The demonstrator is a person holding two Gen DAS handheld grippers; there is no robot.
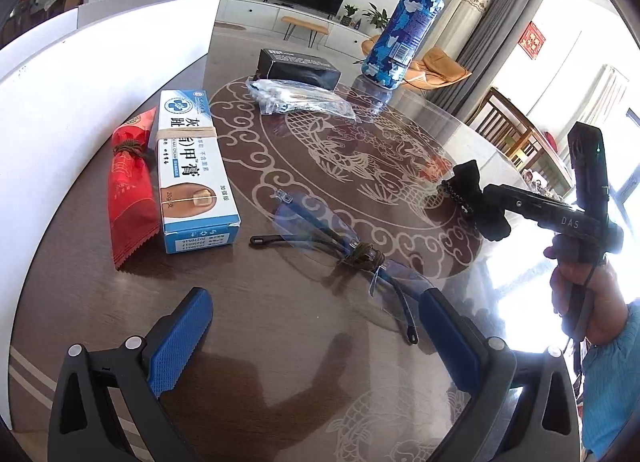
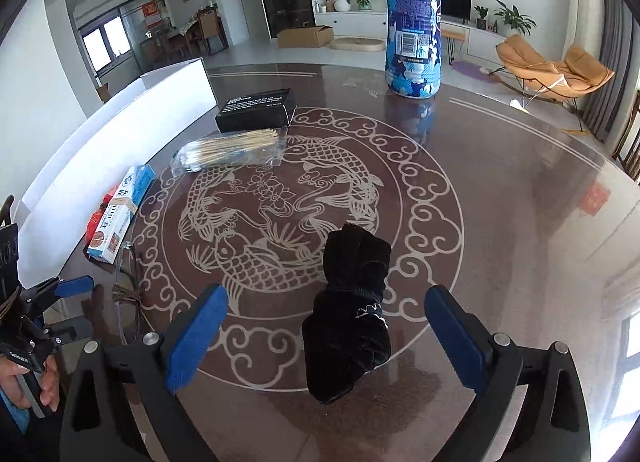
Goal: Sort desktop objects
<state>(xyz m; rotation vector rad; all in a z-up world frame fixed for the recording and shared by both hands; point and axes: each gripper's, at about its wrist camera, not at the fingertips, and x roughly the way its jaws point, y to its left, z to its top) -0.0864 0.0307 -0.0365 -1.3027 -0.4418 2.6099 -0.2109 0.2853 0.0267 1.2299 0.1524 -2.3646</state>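
Observation:
A black velvet pouch lies on the table between the wide-apart blue pads of my right gripper; neither pad touches it. My left gripper stands open just above a pair of glasses tied at the middle with brown cord; the right pad is beside one temple. To the left lie a red packet and a blue-and-white cream box. Farther back are a bag of cotton swabs, a black box and a tall blue camouflage bottle. In the left wrist view the pouch shows at the right gripper's tips.
A white open-topped box runs along the table's left side. The round table is dark glass with a fish pattern. A hand in a blue sleeve holds the right gripper. Chairs stand beyond the far right edge.

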